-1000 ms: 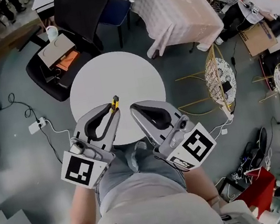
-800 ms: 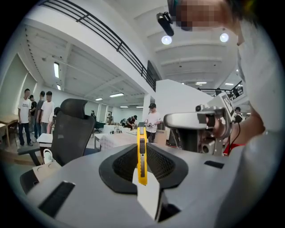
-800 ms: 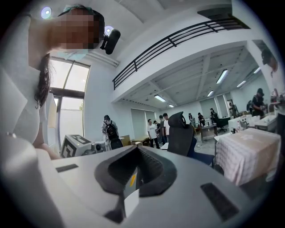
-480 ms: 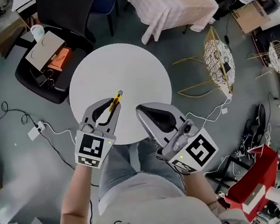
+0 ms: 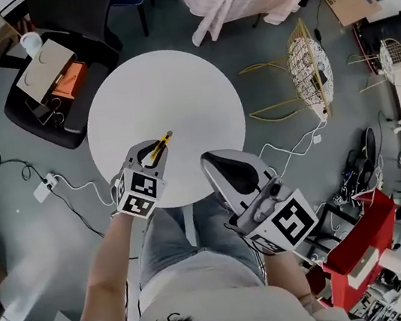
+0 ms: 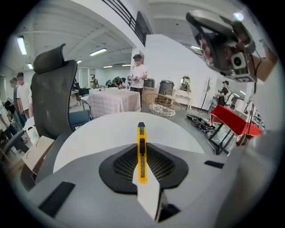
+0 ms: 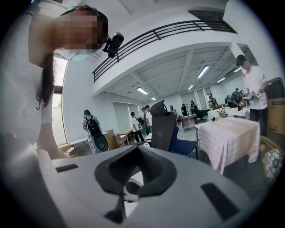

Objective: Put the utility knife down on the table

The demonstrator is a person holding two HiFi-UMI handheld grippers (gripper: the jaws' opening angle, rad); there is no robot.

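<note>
As left tongs (image 6: 141, 150) pinch it, utility knife (image 6: 141, 133) protrudes.

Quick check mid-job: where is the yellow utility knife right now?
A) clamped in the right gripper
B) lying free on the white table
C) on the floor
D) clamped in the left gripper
D: the left gripper view shows the left gripper with its jaws shut on the utility knife, whose tip pokes out above the table.
</note>
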